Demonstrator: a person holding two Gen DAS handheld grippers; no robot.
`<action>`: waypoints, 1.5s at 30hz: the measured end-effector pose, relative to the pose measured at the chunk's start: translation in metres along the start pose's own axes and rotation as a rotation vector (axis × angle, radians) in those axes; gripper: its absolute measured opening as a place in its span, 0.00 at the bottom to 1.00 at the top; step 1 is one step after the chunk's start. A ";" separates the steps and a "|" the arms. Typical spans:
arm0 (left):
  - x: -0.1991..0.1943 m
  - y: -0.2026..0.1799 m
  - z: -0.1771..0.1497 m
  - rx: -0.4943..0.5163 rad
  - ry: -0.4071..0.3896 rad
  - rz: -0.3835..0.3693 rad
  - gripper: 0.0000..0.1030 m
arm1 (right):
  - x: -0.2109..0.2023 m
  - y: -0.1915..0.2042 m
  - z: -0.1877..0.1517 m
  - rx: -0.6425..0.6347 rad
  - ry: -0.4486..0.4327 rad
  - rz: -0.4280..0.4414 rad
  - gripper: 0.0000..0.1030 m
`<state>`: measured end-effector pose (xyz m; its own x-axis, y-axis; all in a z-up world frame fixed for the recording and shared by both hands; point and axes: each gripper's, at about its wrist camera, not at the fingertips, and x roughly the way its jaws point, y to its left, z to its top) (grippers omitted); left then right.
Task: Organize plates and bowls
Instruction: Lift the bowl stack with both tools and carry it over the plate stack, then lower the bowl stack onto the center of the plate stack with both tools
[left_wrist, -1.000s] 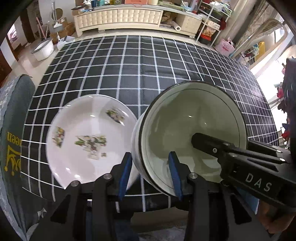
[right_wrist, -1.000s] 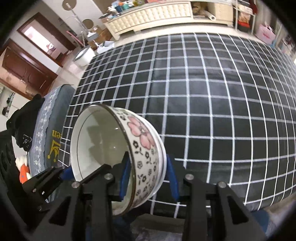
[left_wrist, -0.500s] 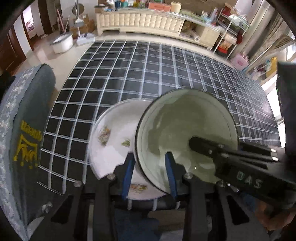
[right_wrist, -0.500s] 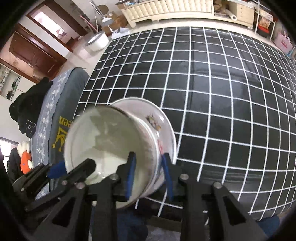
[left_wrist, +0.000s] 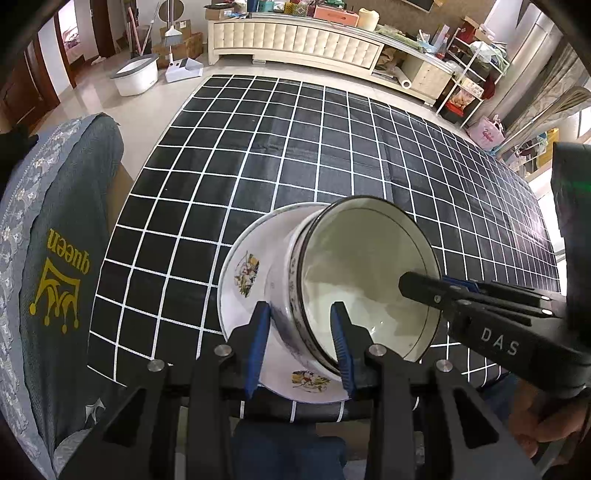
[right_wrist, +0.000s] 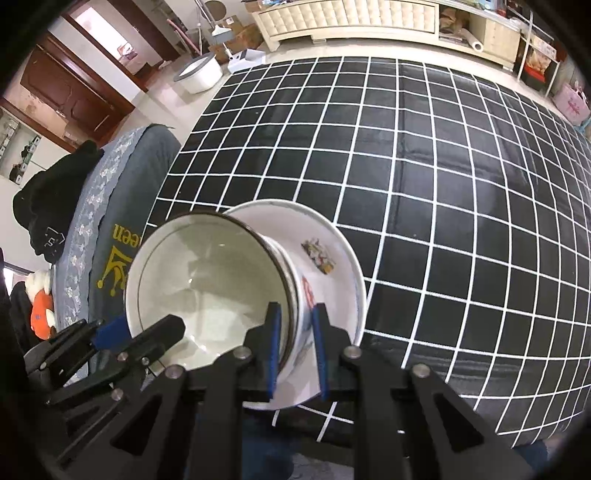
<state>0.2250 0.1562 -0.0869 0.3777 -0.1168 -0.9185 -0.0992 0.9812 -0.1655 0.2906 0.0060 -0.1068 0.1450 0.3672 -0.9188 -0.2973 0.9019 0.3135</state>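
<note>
A white bowl (left_wrist: 362, 273) with a dark rim and flowered outside stands over a white plate (left_wrist: 247, 273) with small flower prints, on the black checked tablecloth (left_wrist: 295, 147) near the front edge. Whether the bowl rests on the plate I cannot tell. My left gripper (left_wrist: 301, 343) straddles the bowl's near-left rim, its blue fingers wider than the wall. My right gripper (right_wrist: 295, 350) is shut on the bowl's right rim (right_wrist: 291, 295). The same bowl (right_wrist: 207, 280) and plate (right_wrist: 332, 258) show in the right wrist view.
A grey-blue cushioned chair back (left_wrist: 55, 258) with a gold "queen" crown stands at the table's left. The tablecloth stretches far back and right. A cream cabinet (left_wrist: 295, 40) and a white basin (left_wrist: 135, 75) stand on the floor beyond.
Both grippers carried the bowl left and over the plate, so it now sits above the plate's middle. The left gripper's fingers have spread apart around the rim.
</note>
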 end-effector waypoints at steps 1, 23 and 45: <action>0.001 0.001 -0.001 -0.001 0.002 -0.003 0.30 | 0.001 -0.002 -0.001 0.003 0.002 0.000 0.20; 0.028 -0.020 -0.008 0.050 0.033 -0.013 0.35 | 0.018 -0.021 -0.016 0.032 0.056 0.042 0.27; 0.014 0.015 0.006 -0.003 -0.041 0.033 0.49 | 0.004 -0.007 0.004 -0.068 -0.058 -0.052 0.56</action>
<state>0.2341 0.1698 -0.1006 0.4120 -0.0773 -0.9079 -0.1149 0.9840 -0.1360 0.2969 0.0017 -0.1119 0.2159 0.3350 -0.9171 -0.3513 0.9030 0.2472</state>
